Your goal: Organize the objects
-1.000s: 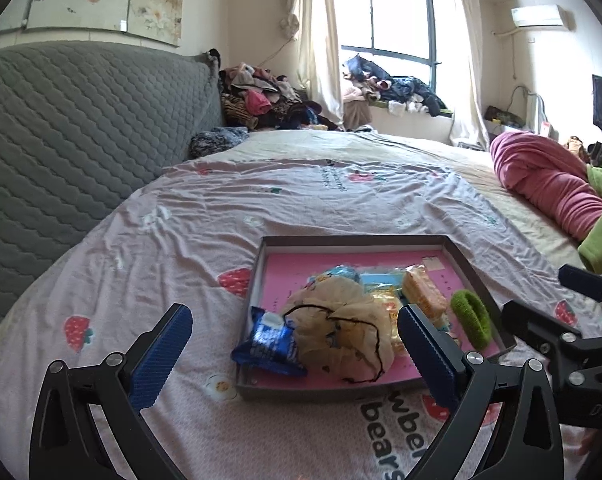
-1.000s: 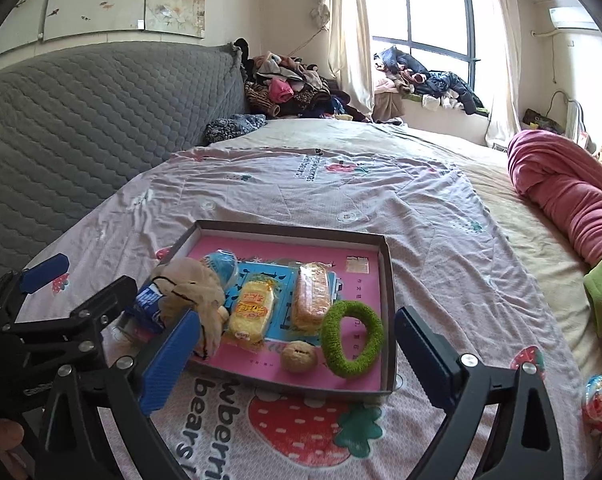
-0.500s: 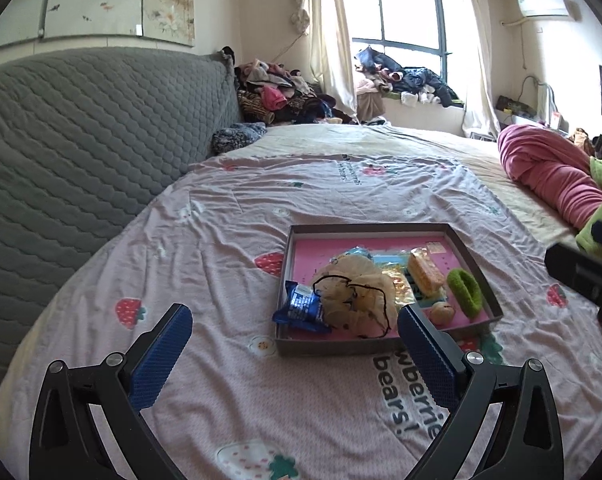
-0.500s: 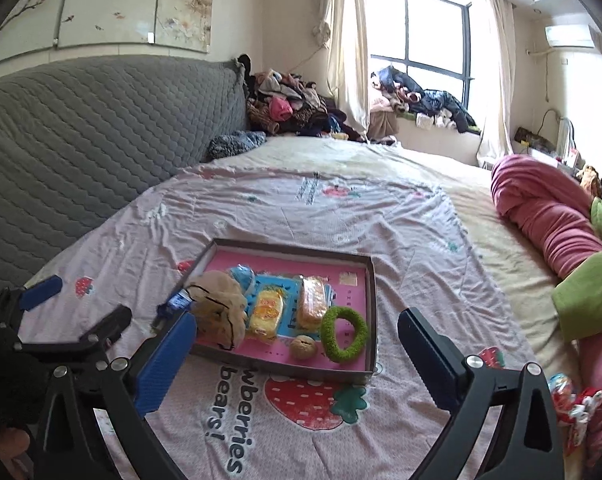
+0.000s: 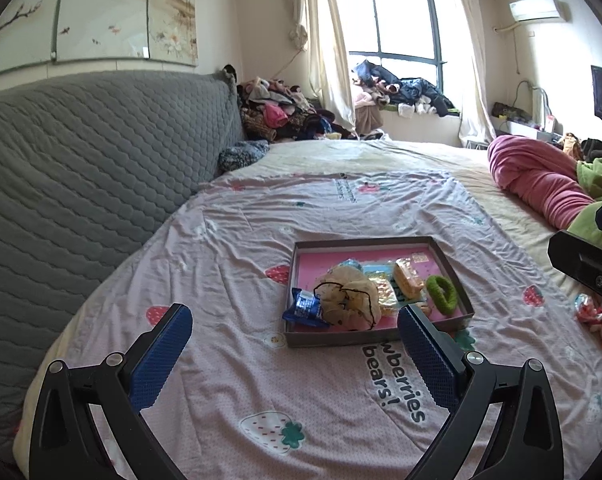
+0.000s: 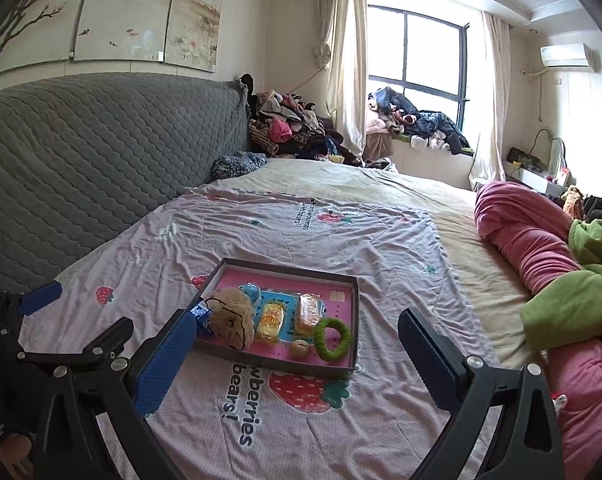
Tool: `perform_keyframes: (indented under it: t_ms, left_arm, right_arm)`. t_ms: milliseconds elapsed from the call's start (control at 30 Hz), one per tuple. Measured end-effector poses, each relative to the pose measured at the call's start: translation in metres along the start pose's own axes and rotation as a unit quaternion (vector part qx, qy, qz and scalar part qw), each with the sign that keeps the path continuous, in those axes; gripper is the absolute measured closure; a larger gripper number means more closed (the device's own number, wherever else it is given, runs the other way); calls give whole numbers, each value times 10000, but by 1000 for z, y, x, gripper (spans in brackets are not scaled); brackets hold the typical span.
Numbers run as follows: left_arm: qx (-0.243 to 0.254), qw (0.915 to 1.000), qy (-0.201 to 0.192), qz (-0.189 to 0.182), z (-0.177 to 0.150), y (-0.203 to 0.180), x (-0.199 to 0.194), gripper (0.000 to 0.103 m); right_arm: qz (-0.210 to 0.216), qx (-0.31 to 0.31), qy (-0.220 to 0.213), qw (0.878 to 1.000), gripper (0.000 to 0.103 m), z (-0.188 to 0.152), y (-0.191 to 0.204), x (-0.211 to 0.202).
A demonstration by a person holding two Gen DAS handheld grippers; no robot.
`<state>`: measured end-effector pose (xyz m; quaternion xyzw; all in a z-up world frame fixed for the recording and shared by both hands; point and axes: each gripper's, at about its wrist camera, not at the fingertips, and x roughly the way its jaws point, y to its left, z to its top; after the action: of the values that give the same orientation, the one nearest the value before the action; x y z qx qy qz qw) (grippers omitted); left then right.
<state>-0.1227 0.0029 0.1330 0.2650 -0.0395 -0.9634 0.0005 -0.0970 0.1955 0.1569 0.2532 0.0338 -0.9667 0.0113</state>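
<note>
A shallow grey tray (image 5: 333, 339) with a pink floor lies on the strawberry bedsheet; it also shows in the right wrist view (image 6: 355, 320). In it are a beige scrunchie (image 5: 351, 300), a blue snack packet (image 5: 304, 307) hanging over the left rim, two yellow snack packs (image 6: 271, 322), a small round bun (image 6: 299, 347) and a green ring (image 6: 333, 338). My left gripper (image 5: 295, 356) is open and empty, well back from the tray. My right gripper (image 6: 297, 360) is open and empty, also held back from it.
A grey quilted headboard (image 5: 81, 168) runs along the left. Pink and green bedding (image 6: 541, 264) is heaped on the right. A small red and white wrapper (image 5: 591, 314) lies on the sheet right of the tray. Clothes (image 5: 285, 116) are piled at the far end.
Both grippers have pulled back and up from the tray, which now looks smaller and farther away. Both stay open and empty. The tray's contents have not moved.
</note>
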Motion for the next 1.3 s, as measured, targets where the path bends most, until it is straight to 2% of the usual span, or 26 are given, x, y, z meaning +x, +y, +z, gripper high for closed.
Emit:
perform_keyframes:
  t_ms: [200,533,933,1300]
  left_arm:
    - [8,9999,-134,-17,5,2,-30,1]
    - [-24,9998,-194,-10,-1,7,-57,1]
    - [47,9997,64,-240,-38,-3,-60,1]
    - [85,9994,189,-260,-58,-7,-56,1]
  right_arm:
    - [-84,-55,-87,9999,1,4,4,-27]
    - [-83,-80,-153,9998,1,-3,10,-58]
    - [-99,138,279,9995,1,-36,3,-50]
    - [-136,115,374,9991,1,-56,4,-56]
